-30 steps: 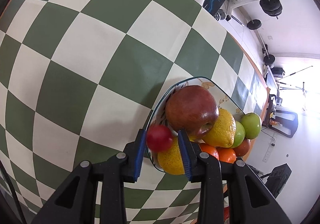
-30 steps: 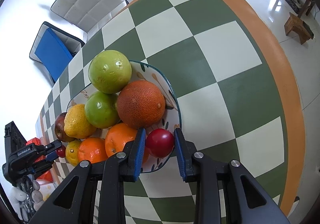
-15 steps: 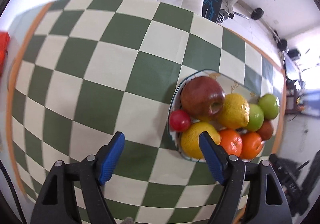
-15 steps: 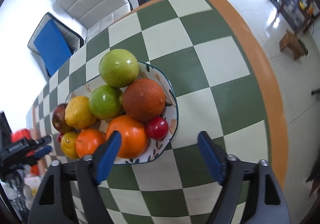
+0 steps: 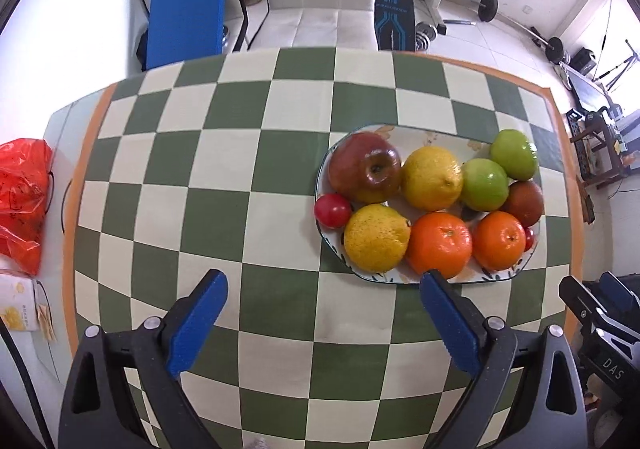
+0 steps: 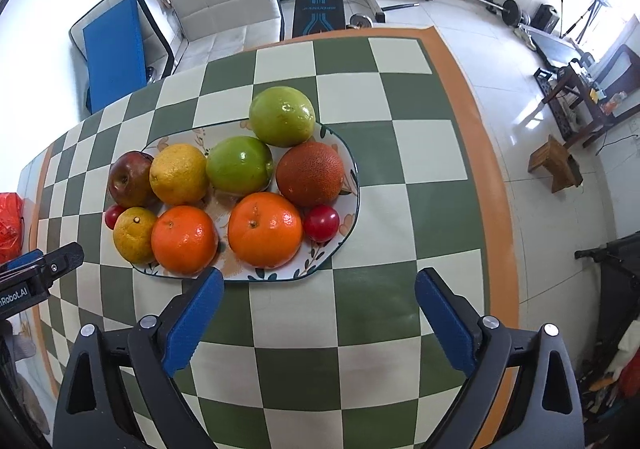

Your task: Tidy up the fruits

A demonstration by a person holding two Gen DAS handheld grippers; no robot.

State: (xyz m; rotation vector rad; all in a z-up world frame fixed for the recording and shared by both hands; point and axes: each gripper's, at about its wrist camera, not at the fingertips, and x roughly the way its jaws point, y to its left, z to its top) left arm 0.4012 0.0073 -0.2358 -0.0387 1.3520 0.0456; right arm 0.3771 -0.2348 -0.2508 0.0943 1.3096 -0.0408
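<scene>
Hovering above the surface (image 5: 256, 209), I held both tools, left tool (image 5: 324, 325) and right tool (image 6: 320, 323), spread empty, since every fruit sat on the plate (image 6: 348, 169).

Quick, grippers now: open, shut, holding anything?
Left gripper: open, holding nothing.
Right gripper: open, holding nothing.

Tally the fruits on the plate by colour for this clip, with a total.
Green: 2, first at
Orange: 2, first at
Yellow: 2, first at
Small red: 2, first at
Dark red apple: 1
Brownish-red round fruit: 1
Total: 10, all on the plate. Both tongs are open and hold nothing.
</scene>
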